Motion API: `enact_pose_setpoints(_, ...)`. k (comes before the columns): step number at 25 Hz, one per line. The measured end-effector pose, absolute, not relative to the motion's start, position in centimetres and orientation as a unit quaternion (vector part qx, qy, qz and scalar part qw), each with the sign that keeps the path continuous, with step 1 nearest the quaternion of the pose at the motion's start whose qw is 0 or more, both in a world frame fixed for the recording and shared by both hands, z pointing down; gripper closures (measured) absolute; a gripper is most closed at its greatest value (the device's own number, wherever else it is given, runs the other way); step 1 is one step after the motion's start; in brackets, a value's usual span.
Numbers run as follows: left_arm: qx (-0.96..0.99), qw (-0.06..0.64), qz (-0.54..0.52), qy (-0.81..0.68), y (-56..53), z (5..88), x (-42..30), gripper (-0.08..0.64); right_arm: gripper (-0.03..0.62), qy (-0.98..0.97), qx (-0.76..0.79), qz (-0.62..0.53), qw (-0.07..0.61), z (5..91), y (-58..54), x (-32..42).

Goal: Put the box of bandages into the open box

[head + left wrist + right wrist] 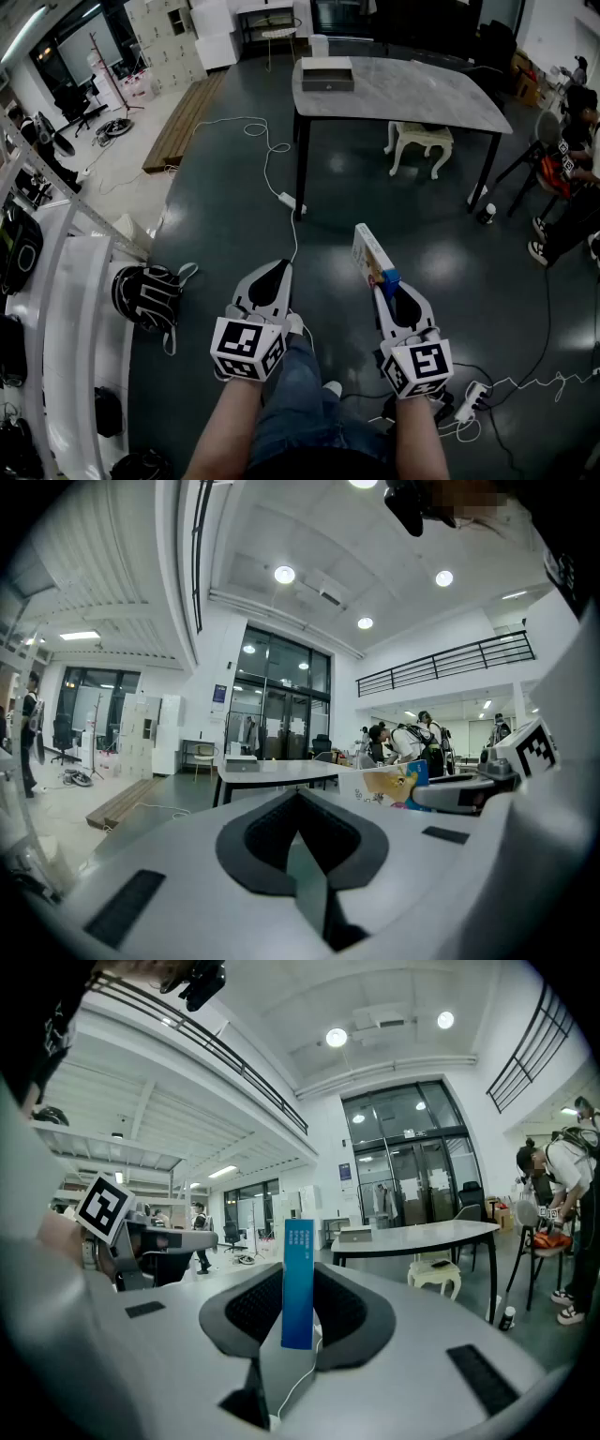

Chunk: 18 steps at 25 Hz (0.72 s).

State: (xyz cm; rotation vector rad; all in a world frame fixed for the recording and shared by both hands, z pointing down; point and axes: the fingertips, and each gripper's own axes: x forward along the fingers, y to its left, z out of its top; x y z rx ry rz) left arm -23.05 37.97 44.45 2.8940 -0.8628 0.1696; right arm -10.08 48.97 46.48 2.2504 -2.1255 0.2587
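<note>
In the head view I stand on a dark floor with both grippers held out low. My right gripper (382,281) is shut on the box of bandages (371,253), a thin white and blue carton standing on edge. The right gripper view shows its blue edge (298,1283) upright between the jaws of the right gripper (298,1314). My left gripper (273,270) is shut with nothing in it, its jaws together in its own view (300,841). The open box (327,74) is a grey tray on the far grey table (412,97), well ahead of both grippers.
A white stool (419,141) stands under the table. A cable with a power strip (291,202) runs across the floor ahead. A black backpack (148,295) lies at my left, a wooden pallet (183,120) further off. A seated person (572,178) is at the right.
</note>
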Motion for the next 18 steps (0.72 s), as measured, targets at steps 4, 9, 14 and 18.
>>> enact_pose_setpoints(4, 0.956, 0.055, 0.054, -0.284, 38.2, 43.9, -23.7, 0.548, 0.486, -0.680, 0.728, 0.089, 0.009, 45.7, 49.0, -10.7)
enact_pose_setpoints(9, 0.953, 0.061, 0.044, -0.295, 36.6, 43.5, -24.0, 0.548, 0.486, -0.684, 0.726, 0.070, 0.012, 44.7, 47.5, -10.5)
enact_pose_setpoints(14, 0.950, 0.066, 0.040, -0.302, 33.4, 43.6, -23.3, 0.548, 0.486, -0.683, 0.727, 0.066, 0.018, 44.3, 44.3, -8.8)
enact_pose_setpoints(18, 0.949, 0.069, 0.030, -0.307, 29.2, 42.9, -21.8, 0.548, 0.486, -0.680, 0.731, 0.061, 0.006, 43.3, 40.4, -6.6)
